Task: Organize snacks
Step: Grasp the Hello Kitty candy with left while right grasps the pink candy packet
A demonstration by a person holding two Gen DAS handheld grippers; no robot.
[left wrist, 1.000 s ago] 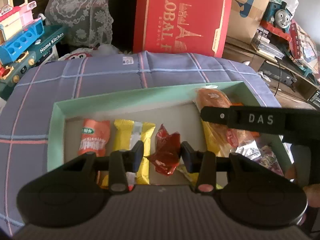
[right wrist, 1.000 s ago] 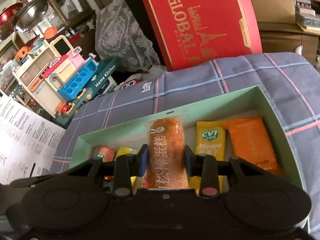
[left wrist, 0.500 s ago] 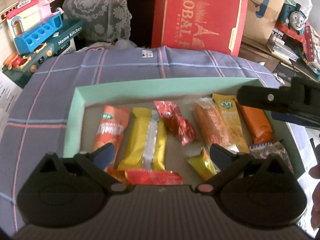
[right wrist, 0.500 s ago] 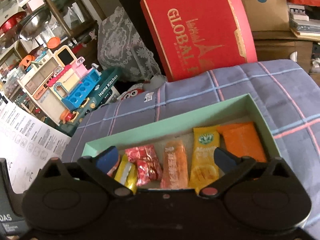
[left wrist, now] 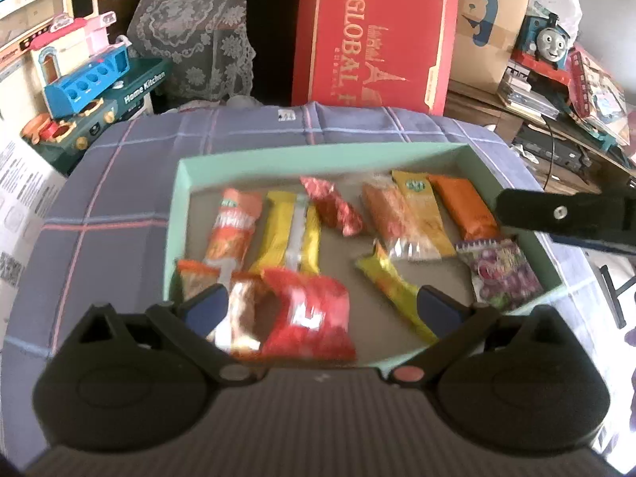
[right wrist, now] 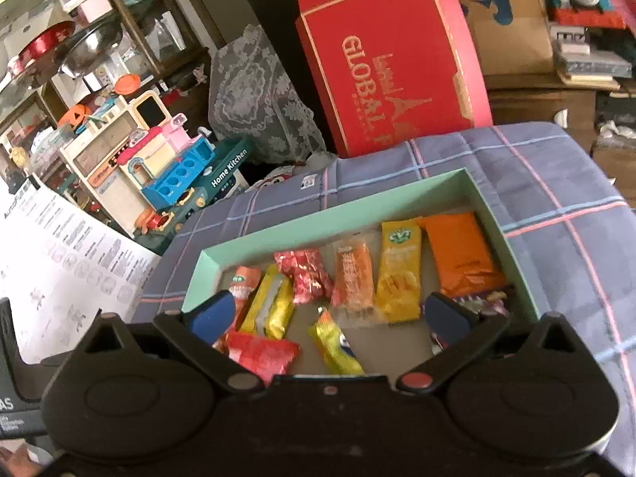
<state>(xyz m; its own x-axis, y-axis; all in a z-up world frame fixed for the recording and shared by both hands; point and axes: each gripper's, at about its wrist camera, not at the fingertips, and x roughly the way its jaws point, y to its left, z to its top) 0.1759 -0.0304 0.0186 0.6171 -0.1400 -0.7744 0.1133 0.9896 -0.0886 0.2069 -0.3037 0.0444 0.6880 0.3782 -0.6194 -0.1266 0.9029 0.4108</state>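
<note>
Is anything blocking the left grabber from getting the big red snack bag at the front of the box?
Nothing visible does. The left gripper hangs with its jaws open right over the red snack bag in the green box; only a brown packet touches the bag's left side.

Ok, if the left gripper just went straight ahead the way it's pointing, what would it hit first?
Probably the red packet lying between the open left gripper fingers, in the near part of the green box. Depth is unclear, so it might pass above the packet.
</note>
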